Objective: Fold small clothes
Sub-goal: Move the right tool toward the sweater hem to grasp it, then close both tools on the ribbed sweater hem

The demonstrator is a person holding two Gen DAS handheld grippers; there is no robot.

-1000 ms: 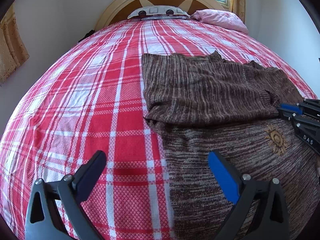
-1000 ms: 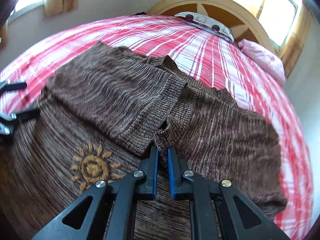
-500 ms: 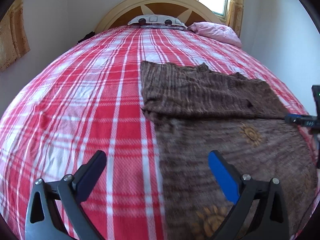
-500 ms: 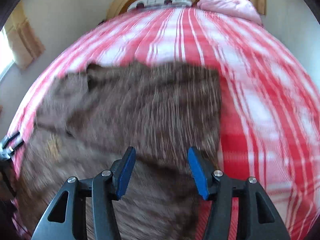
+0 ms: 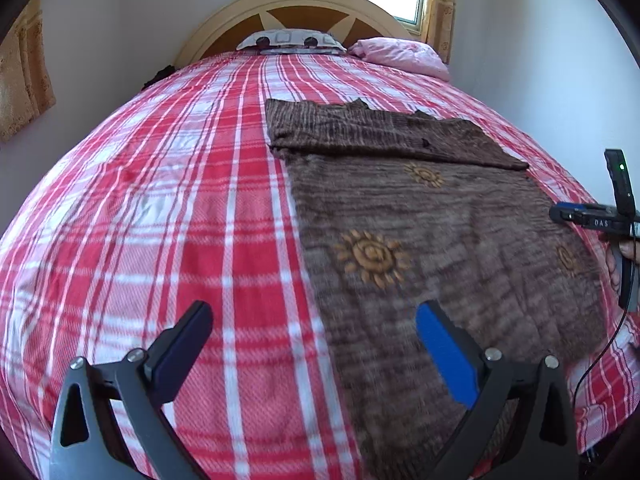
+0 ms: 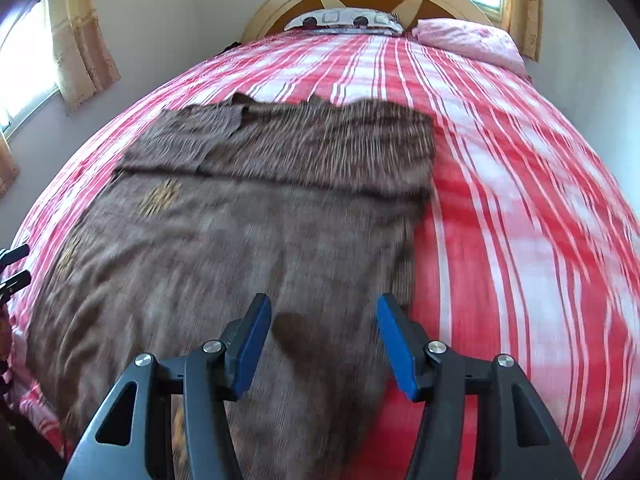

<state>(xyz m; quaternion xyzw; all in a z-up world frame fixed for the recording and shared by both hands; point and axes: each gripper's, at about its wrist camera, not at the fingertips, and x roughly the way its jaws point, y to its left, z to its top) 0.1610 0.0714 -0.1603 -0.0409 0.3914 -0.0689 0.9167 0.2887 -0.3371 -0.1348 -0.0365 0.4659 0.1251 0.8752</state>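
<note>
A brown knit sweater (image 5: 432,232) with tan sun motifs lies flat on the red plaid bed, its sleeves folded across the top into a band (image 5: 380,136). It also shows in the right wrist view (image 6: 248,232). My left gripper (image 5: 316,344) is open and empty, hovering over the sweater's left edge near the hem. My right gripper (image 6: 320,340) is open and empty above the sweater's lower right part. It shows side-on at the right edge of the left wrist view (image 5: 588,220).
The red and white plaid bedspread (image 5: 160,208) covers the whole bed. A patterned pillow (image 5: 292,40) and a pink pillow (image 5: 404,56) lie at the wooden headboard (image 5: 304,8). Walls and curtained windows surround the bed.
My right gripper has let go of the folded sleeve, opened, and pulled back toward the hem. My left gripper has also drawn back toward the foot of the bed, staying open.
</note>
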